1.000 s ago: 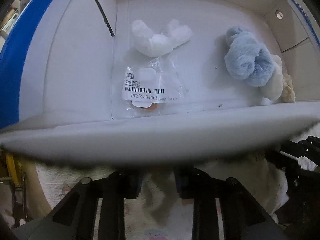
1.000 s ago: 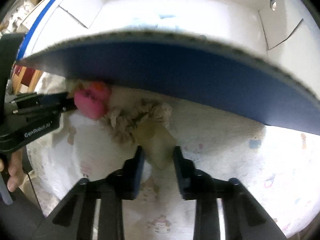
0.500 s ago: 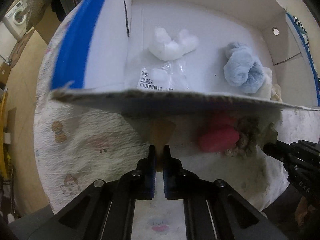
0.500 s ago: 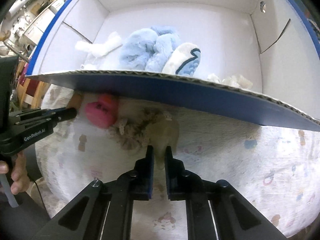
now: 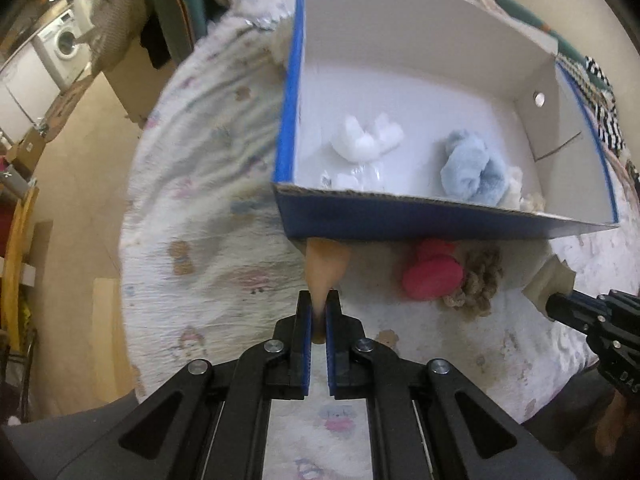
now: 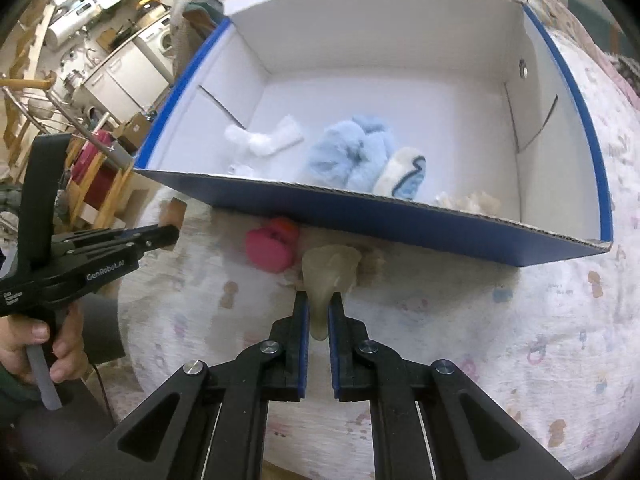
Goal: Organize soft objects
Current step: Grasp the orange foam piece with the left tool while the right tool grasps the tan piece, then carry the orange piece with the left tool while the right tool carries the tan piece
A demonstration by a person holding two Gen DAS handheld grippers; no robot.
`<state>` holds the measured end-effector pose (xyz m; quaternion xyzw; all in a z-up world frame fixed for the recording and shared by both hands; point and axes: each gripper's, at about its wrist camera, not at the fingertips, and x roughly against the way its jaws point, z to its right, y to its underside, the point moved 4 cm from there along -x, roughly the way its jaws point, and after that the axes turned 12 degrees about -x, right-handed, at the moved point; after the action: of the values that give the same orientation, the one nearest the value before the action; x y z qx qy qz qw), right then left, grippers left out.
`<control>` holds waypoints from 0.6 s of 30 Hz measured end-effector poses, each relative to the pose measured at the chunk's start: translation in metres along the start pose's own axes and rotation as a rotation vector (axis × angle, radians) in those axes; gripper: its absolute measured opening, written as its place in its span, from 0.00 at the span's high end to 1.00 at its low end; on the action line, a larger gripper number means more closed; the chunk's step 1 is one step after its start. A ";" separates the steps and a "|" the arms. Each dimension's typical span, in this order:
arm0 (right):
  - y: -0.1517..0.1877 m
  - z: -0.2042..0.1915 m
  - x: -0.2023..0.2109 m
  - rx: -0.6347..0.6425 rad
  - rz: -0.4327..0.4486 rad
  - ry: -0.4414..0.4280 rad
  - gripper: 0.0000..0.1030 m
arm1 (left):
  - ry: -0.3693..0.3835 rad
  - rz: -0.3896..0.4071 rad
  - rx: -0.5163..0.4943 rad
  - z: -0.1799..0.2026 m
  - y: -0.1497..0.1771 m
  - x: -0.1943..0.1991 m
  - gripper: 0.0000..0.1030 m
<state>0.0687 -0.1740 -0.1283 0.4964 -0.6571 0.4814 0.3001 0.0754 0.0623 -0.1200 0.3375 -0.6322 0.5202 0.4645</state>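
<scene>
Left gripper clamped on a tan sock, right gripper clamped on an olive sock, both beside the blue box's near wall on the bedspread

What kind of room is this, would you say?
Probably a lived-in home, perhaps a laundry or utility corner: a washing machine stands at the back, clothes hang nearby, and a printed quilt covers the work surface.

A cardboard box sits on the patterned cloth; 2 plush toys lie inside, a pink toy just before its front wall.
</scene>
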 end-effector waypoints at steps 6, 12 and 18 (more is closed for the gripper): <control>-0.003 -0.002 0.020 0.006 0.050 -0.039 0.90 | -0.001 0.087 0.035 0.006 0.009 0.027 0.94; -0.005 -0.022 0.041 0.058 0.120 -0.110 0.90 | -0.054 0.135 0.037 0.026 0.005 0.041 0.94; -0.013 -0.036 0.071 0.075 0.246 -0.177 0.90 | -0.100 0.203 0.049 0.030 0.003 0.055 0.94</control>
<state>0.0546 -0.1672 -0.0498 0.4634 -0.7184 0.4932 0.1610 0.0468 0.0371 -0.0698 0.3083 -0.6726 0.5626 0.3689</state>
